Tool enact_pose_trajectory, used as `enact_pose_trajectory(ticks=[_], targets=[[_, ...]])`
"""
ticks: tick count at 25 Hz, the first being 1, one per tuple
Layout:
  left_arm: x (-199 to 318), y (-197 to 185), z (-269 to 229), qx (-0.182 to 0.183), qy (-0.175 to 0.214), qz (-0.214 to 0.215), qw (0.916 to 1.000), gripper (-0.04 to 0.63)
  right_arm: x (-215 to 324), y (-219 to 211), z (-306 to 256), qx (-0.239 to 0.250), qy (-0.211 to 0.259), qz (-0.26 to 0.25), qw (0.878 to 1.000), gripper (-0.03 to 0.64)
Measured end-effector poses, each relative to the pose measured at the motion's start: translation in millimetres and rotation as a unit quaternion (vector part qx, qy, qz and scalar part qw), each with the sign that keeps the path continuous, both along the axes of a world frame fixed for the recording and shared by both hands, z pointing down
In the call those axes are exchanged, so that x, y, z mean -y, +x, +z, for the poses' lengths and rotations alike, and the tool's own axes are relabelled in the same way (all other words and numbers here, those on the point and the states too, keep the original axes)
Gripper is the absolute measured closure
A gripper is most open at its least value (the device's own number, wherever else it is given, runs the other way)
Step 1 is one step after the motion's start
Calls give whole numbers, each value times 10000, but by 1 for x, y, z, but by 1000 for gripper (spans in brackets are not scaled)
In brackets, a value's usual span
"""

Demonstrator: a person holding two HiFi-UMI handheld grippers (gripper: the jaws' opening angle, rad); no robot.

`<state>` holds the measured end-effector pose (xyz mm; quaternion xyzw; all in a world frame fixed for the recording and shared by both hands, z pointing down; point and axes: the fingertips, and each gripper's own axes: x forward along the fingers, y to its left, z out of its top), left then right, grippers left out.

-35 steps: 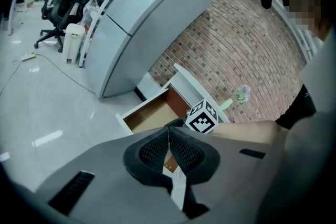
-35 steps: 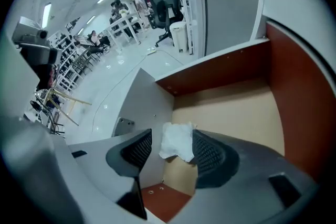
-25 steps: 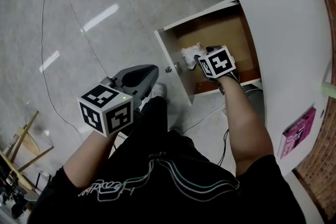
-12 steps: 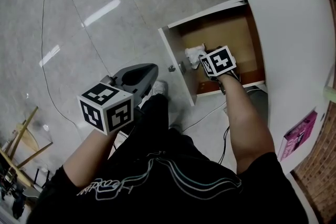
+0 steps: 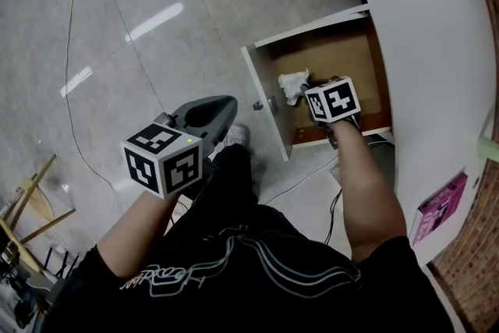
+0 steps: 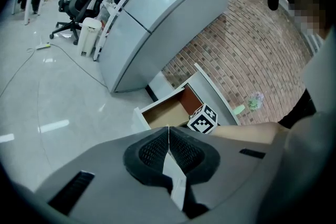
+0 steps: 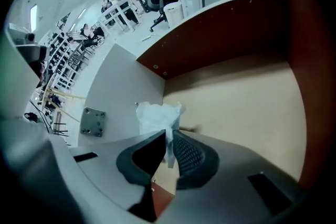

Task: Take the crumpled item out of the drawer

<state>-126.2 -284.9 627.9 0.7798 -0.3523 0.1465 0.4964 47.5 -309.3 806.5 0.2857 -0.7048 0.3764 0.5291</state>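
Paper [image 5: 293, 83], white and crumpled, lies on the brown bottom of the open drawer [image 5: 343, 54], close to the inside of the white front panel. The drawer is pulled out from under a curved white counter [image 5: 437, 66], and a pink book [image 5: 442, 199] lies near the counter's edge.

The person leans over it with the right gripper [image 7: 169, 139] reaching down into the drawer, its marker cube [image 5: 334, 100] facing up. In the right gripper view the dark ribbed fingers [image 7: 190, 157] are closing on the paper. A thin fold of it runs down the narrow slit between them, and the rest of the wad bunches just past the tips. I cannot tell whether the wad is lifted or resting on the bottom.

The left gripper [image 6: 168, 134] hangs outside the drawer, low by the person's left leg, above the pale floor [image 5: 117, 51]. Its fingers [image 6: 151, 150] are pressed together with nothing between them. A thin cable [image 5: 74, 82] trails across the floor, well away from the drawer.
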Motion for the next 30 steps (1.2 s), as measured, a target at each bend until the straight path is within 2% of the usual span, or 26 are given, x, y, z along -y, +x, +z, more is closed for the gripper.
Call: enact_pose_trajectory(ticks=[8, 16, 23, 30], targets=[[-24, 16, -41, -20, 306, -94, 9995, 572, -19, -5, -73, 403, 694, 44, 9968, 552], [-76, 35, -110, -5, 748, -38, 9972, 572, -56, -10, -191, 936, 1581, 11, 9830, 552], [-118, 55, -186, -66, 1275, 69, 9918, 572, -94, -6, -306, 1381, 2438, -41, 9599, 552], [-174, 76, -270, -168, 1927, 182, 9809, 572, -163, 8, -413, 1831, 3128, 22, 9320, 552]])
